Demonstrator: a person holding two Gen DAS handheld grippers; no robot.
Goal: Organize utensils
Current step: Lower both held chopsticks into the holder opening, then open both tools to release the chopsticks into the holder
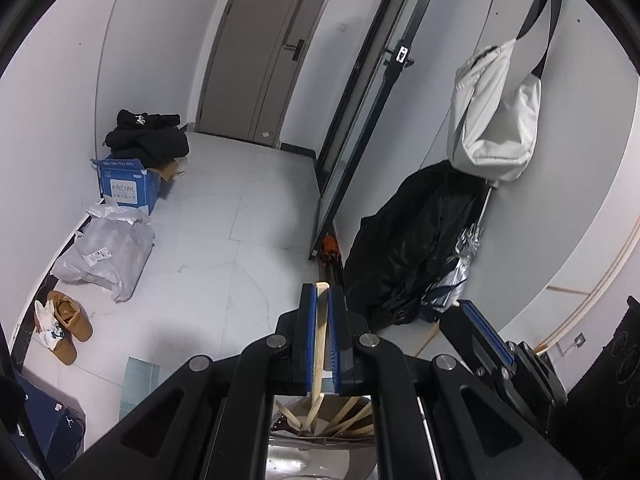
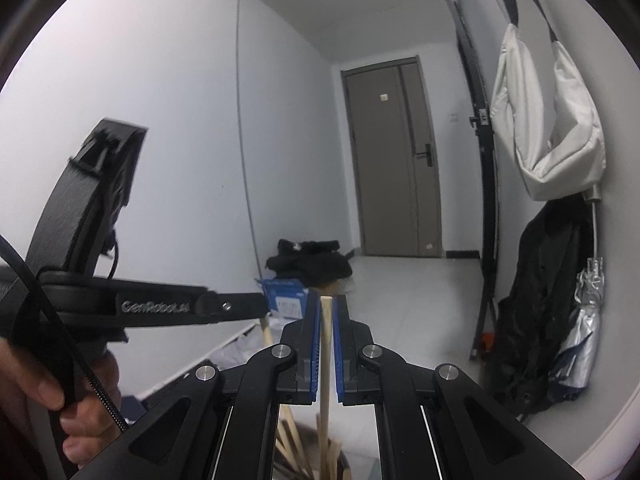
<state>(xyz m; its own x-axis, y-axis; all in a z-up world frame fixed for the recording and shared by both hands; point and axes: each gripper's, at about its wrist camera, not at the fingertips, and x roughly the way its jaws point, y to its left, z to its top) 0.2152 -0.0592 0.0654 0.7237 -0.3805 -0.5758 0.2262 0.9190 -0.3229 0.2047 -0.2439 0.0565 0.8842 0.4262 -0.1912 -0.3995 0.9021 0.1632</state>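
Two tools, each carrying one wooden chopstick, and both held high with the cameras looking out into the hallway. My left tool [image 1: 322, 292] has its blue pads [image 1: 309, 340] pressed onto a chopstick [image 1: 320, 344] that runs up between them, its top end poking just past the fingertips. Below that tool I can see a shiny metal holder [image 1: 320, 446] with several more chopsticks [image 1: 348, 412] fanned out inside it. My right tool [image 2: 326, 300] is pinching a second stick [image 2: 326, 356] the same way, though I see a sliver of light beside that stick, so I judge its grip to be the lighter of the two. Under it sits another bundle of sticks [image 2: 288, 440] in a dark container whose rim I can barely make out.

My worries from here:
- A thin round stick pinched along its length can pivot or slide down through the pads if I jerk either wrist.
- Both lower ends seem to sit among the loose sticks below; dragging sideways could snag them or tip the holder.
- The two tools are near each other, the right one just off my left tool's right side, so a crossing move could knock the sticks together.
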